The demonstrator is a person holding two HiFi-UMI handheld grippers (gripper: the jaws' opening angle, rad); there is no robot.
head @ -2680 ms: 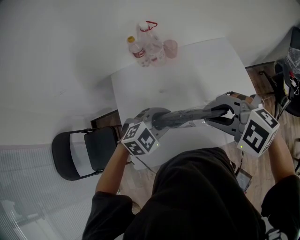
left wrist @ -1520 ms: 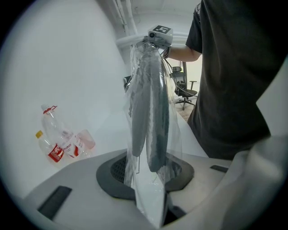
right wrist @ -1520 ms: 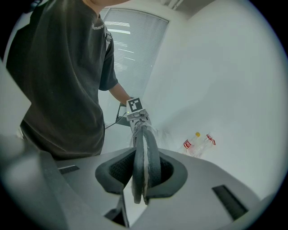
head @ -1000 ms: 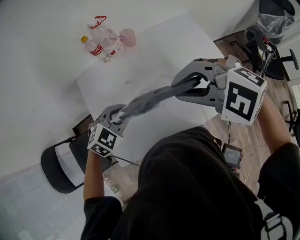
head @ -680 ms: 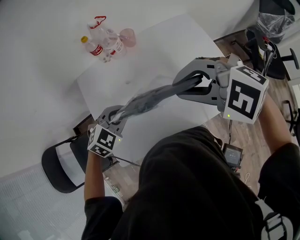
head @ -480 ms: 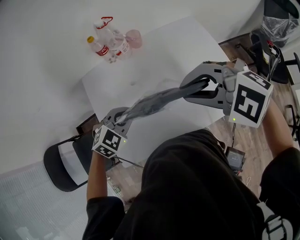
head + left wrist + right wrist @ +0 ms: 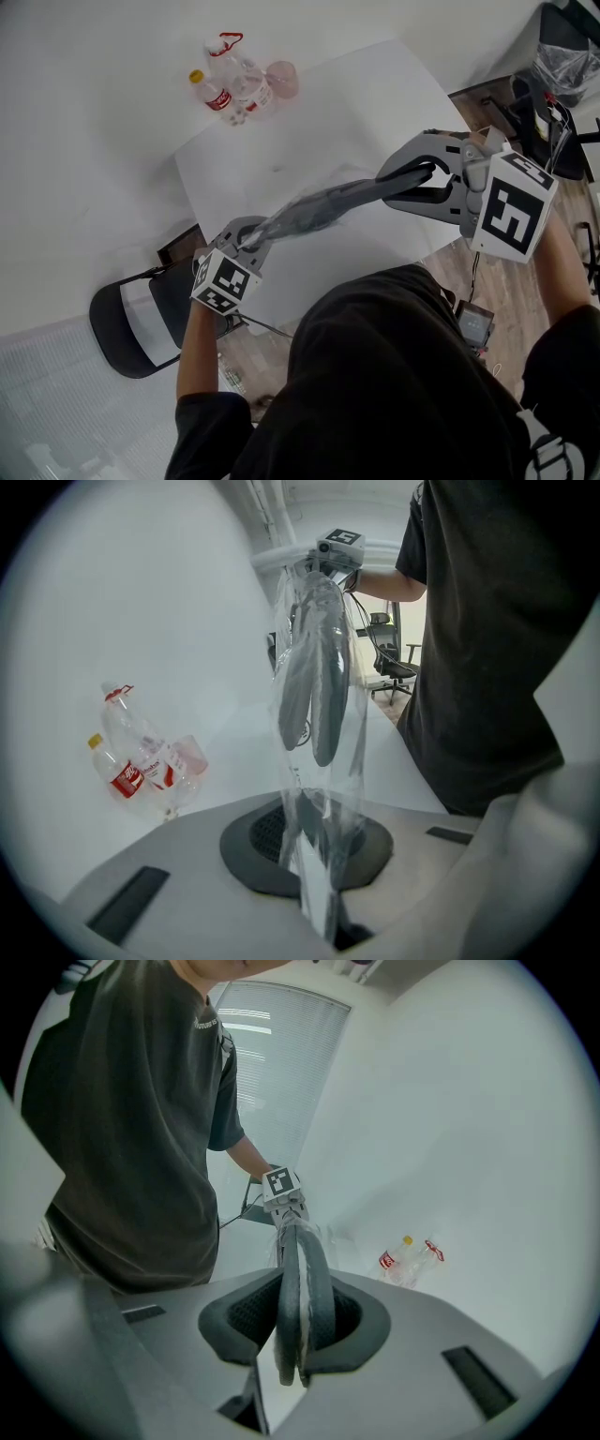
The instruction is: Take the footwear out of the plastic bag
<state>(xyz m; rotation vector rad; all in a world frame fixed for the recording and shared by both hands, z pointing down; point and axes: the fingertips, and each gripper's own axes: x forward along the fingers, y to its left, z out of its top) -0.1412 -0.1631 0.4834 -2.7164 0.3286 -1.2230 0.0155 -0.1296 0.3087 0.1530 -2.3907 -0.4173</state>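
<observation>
While it hangs above the table (image 7: 375, 103), the plastic bag (image 7: 319, 208) stretches between the left gripper (image 7: 246, 246) and the right gripper (image 7: 427, 178). From the left gripper's view, its jaws have just been closing and now pinch the bag's empty end. From the right's, jaws clamp the still-bagged footwear (image 7: 302, 1297); film trapped there could tear.

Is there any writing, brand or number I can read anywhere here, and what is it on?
No text here is legible.
Bottle labels: red with white print, too small to read.
Marker cubes: black-and-white square patterns, no letters or numbers.
Shirt print: too blurred to read.
</observation>
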